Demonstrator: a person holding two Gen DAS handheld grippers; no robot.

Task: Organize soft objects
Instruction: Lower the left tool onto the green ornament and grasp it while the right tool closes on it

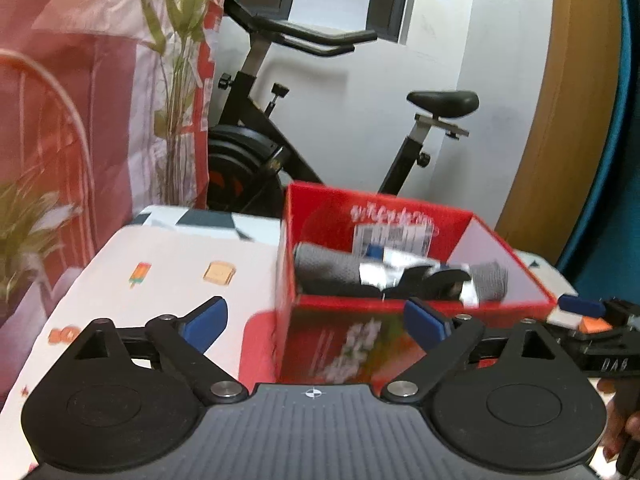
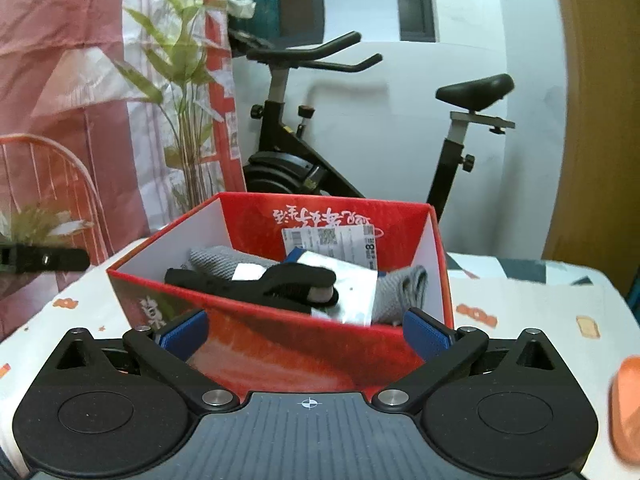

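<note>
A red cardboard box (image 1: 400, 208) stands on the table and also shows in the right wrist view (image 2: 248, 332). Inside lie grey knitted cloth (image 2: 216, 262), a black glove-like item (image 2: 256, 284) and silvery packets (image 2: 352, 292); the same grey cloth (image 1: 324, 270) shows in the left wrist view. My left gripper (image 1: 316, 324) is open and empty, just before the box's near wall. My right gripper (image 2: 306, 334) is open and empty, its blue pads (image 2: 188, 334) on either side of the box's near corner. The right gripper's tip (image 1: 580, 306) shows at the left view's right edge.
The table wears a white cloth (image 1: 176, 264) with small printed pictures. An exercise bike (image 2: 304, 168) stands behind it, with a plant (image 2: 184, 80), pink curtain (image 1: 68, 80) and orange wire chair (image 2: 60, 184) at left. An orange object (image 2: 626, 400) sits at right.
</note>
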